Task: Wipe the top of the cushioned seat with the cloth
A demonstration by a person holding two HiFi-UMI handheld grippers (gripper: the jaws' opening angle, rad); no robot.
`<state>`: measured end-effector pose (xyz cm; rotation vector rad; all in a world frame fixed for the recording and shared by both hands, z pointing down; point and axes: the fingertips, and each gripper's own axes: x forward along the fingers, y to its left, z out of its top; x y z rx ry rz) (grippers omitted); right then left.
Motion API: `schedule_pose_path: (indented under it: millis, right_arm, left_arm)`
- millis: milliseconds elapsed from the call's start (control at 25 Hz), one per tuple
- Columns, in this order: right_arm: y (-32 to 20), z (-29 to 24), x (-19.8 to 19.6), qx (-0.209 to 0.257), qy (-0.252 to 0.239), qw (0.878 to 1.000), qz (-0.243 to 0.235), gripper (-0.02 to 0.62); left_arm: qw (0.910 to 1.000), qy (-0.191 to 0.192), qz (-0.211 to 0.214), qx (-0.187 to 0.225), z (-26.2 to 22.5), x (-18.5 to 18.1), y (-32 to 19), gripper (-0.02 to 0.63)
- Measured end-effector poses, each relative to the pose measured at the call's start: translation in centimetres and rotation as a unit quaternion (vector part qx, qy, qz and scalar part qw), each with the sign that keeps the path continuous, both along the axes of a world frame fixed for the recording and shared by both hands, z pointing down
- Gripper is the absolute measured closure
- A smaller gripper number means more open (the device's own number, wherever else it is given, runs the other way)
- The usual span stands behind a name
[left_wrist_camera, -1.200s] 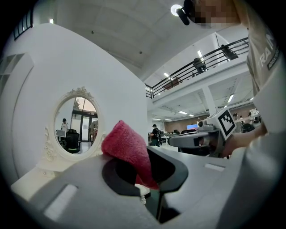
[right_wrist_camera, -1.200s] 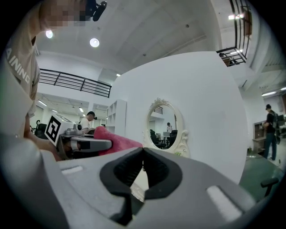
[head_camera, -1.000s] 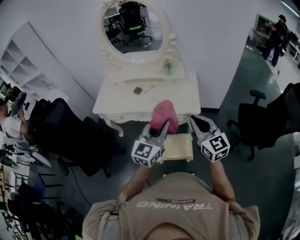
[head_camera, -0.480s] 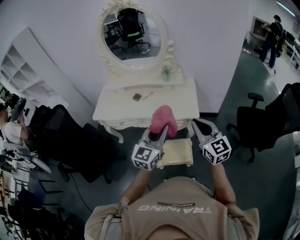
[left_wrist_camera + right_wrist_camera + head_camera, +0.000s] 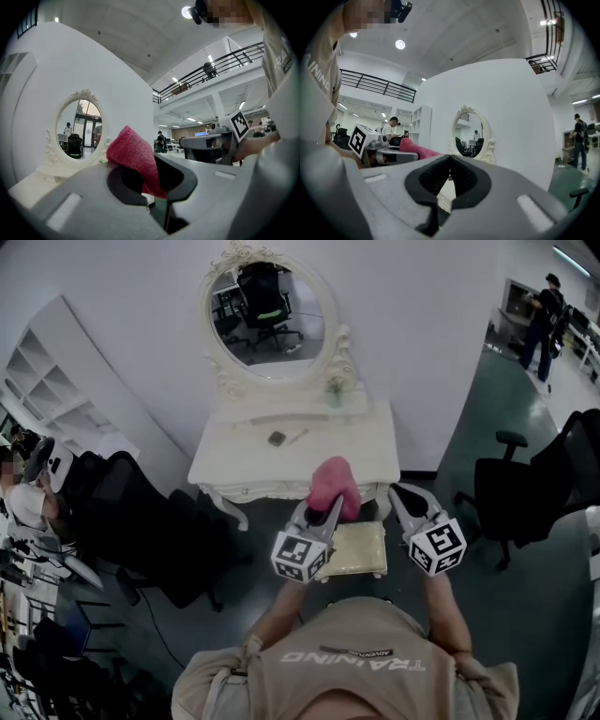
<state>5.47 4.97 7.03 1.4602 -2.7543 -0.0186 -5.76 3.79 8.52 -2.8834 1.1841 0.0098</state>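
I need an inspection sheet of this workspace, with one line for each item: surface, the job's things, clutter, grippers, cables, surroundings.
Surface: cushioned seat, pale yellow; the visible part of its top is bare. It stands in front of the white dressing table.
Job's things: pink cloth, held up in the air and apparently not on the seat.
Clutter: small dark item and thin stick on the table; small plant by the mirror.
Grippers: left gripper shut on the cloth; right gripper shut, empty.
Cables: nothing seen.
Surroundings: oval mirror, black office chairs, white shelves, a person far right.
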Motion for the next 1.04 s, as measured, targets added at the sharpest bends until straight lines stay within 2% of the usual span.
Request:
schedule_pose_path:
  millis: [1040]
  right_arm:
    - [1.6, -0.2, 0.4, 0.006, 0.001, 1.0, 0.004, 0.592]
  left_arm:
    - [0.9993, -0.013, 0.028, 0.022, -1.9, 1.7, 0.7, 0.565]
